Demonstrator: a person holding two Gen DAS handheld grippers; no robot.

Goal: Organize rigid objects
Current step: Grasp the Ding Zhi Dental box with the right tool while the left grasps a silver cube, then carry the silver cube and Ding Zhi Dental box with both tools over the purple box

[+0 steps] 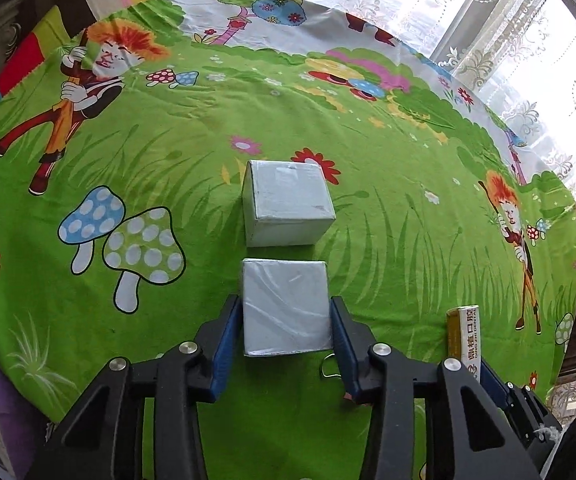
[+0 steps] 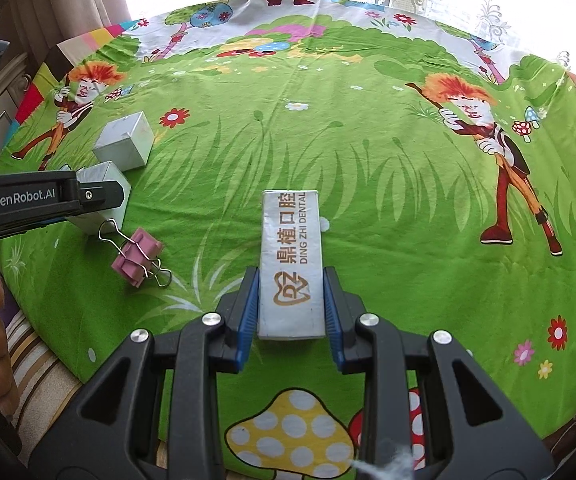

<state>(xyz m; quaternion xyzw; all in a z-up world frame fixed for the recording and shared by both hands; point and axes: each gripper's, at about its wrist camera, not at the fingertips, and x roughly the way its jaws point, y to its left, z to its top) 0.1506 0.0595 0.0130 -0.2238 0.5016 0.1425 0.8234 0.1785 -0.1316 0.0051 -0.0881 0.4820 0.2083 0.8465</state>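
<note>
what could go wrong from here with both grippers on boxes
1. The left gripper has its jaws around the near white box, and the far white box sits just ahead with a narrow gap; pushing forward would likely knock it askew.
2. The pink binder clip lies loose beside that near box, so a sideways move may drag it.
3. The right gripper grips only the near end of the long dental box, which may tip or swing if lifted.

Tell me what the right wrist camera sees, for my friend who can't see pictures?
The right gripper holds a tall white dental box over a green cartoon cloth. At left lie a pink clip, two white boxes, and the left gripper.
</note>
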